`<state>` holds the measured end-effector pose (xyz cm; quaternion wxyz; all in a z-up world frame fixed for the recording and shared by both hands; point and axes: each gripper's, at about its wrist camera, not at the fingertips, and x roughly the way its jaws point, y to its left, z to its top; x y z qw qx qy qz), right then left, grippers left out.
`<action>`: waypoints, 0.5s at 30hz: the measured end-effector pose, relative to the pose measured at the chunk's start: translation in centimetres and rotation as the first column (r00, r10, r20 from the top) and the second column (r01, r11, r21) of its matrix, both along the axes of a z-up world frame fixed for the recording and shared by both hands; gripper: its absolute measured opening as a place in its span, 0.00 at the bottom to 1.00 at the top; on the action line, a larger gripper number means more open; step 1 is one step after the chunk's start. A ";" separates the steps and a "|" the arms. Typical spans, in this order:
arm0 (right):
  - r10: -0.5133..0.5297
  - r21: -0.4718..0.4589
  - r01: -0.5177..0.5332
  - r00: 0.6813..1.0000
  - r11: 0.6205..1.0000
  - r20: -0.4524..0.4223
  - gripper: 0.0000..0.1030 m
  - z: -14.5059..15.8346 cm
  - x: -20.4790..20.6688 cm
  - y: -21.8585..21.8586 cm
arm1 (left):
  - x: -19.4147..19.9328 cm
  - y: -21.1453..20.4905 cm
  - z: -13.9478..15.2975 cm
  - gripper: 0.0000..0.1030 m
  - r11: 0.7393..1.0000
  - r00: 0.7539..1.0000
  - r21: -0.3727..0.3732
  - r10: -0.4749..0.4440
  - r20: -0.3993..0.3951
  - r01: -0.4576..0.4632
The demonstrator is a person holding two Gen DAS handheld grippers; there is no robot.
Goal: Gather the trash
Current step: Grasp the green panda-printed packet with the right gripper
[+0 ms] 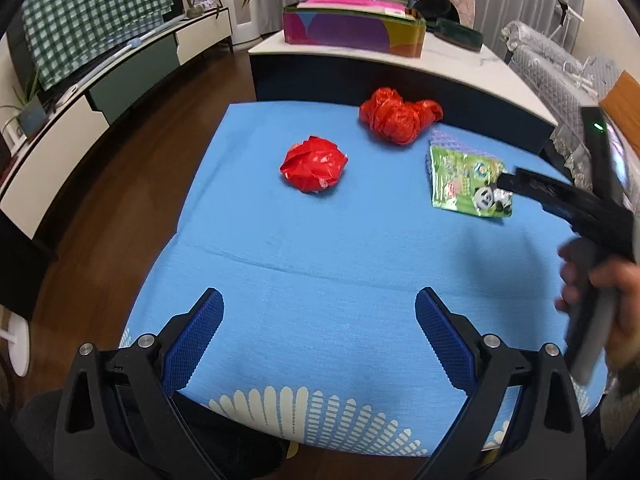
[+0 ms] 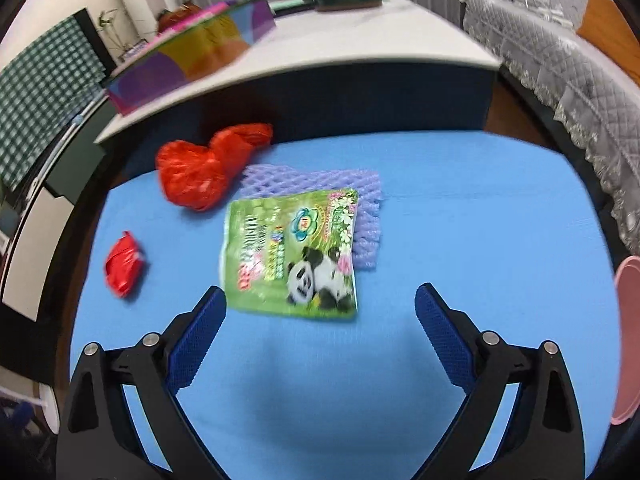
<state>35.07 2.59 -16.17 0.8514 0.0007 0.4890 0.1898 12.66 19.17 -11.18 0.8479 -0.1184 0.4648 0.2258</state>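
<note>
On a blue mat (image 2: 460, 208) lies a green panda-print wrapper (image 2: 292, 260), partly on top of a purple foam net (image 2: 320, 180). My right gripper (image 2: 320, 300) is open, and the wrapper's near edge lies between its fingertips. To the left are a red plastic bag (image 2: 204, 168) and a crumpled red ball (image 2: 124, 264). In the left wrist view my left gripper (image 1: 319, 304) is open and empty over the mat's near end. The red ball (image 1: 314, 168), red bag (image 1: 398, 114) and wrapper (image 1: 468, 184) lie ahead of it. The right gripper (image 1: 506, 179) reaches over the wrapper.
A hand (image 1: 616, 300) grips the right gripper's handle. Behind the mat stands a white-topped table (image 1: 460, 64) with a colourful box (image 1: 352, 34). A pink container rim (image 2: 628, 340) shows at the right. A quilted sofa cover (image 2: 560, 72) lies right, and wood floor (image 1: 132, 184) left.
</note>
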 end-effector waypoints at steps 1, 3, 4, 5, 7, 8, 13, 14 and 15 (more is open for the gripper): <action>-0.010 -0.004 0.010 1.000 1.000 -0.012 0.87 -0.5 0.5 0.1 | 0.2 0.0 -0.2 0.91 1.000 1.000 -0.006 -0.005 -0.009 0.005; -0.032 0.007 0.032 0.998 0.999 -0.050 0.83 -1.9 1.7 0.4 | 0.3 0.1 -0.5 0.91 1.000 1.000 -0.026 -0.010 -0.026 0.009; -0.039 0.009 0.040 0.997 0.999 -0.060 0.79 -2.3 2.1 0.5 | 0.4 0.2 -0.6 0.91 0.999 1.000 -0.032 -0.010 -0.029 0.009; -0.052 0.007 0.053 0.996 0.999 -0.070 0.74 -2.8 2.4 0.6 | 0.4 0.2 -0.7 0.91 0.999 0.999 -0.037 -0.009 -0.031 0.008; -0.044 -0.009 0.044 0.995 0.999 -0.094 0.37 -3.5 2.6 0.8 | 0.5 0.3 -0.9 0.91 0.999 0.999 -0.042 -0.009 -0.037 0.007; -0.031 -0.011 0.030 0.993 0.999 -0.113 0.37 -3.8 2.5 1.0 | 0.6 0.4 -1.1 0.91 0.999 0.999 -0.052 -0.010 -0.044 0.008; 0.031 0.010 -0.030 0.997 0.999 -0.072 0.26 -2.9 0.7 1.2 | 0.8 0.8 -2.1 0.91 0.994 0.997 -0.112 -0.001 -0.075 -0.007; 0.037 0.011 -0.037 0.998 0.999 -0.060 0.26 -2.5 0.3 1.1 | 0.8 0.9 -2.4 0.91 0.992 0.997 -0.129 0.000 -0.084 -0.011; 0.044 0.011 -0.043 0.998 0.999 -0.045 0.26 -2.1 -0.1 1.0 | 0.8 0.9 -2.5 0.91 0.991 0.996 -0.132 0.002 -0.086 -0.013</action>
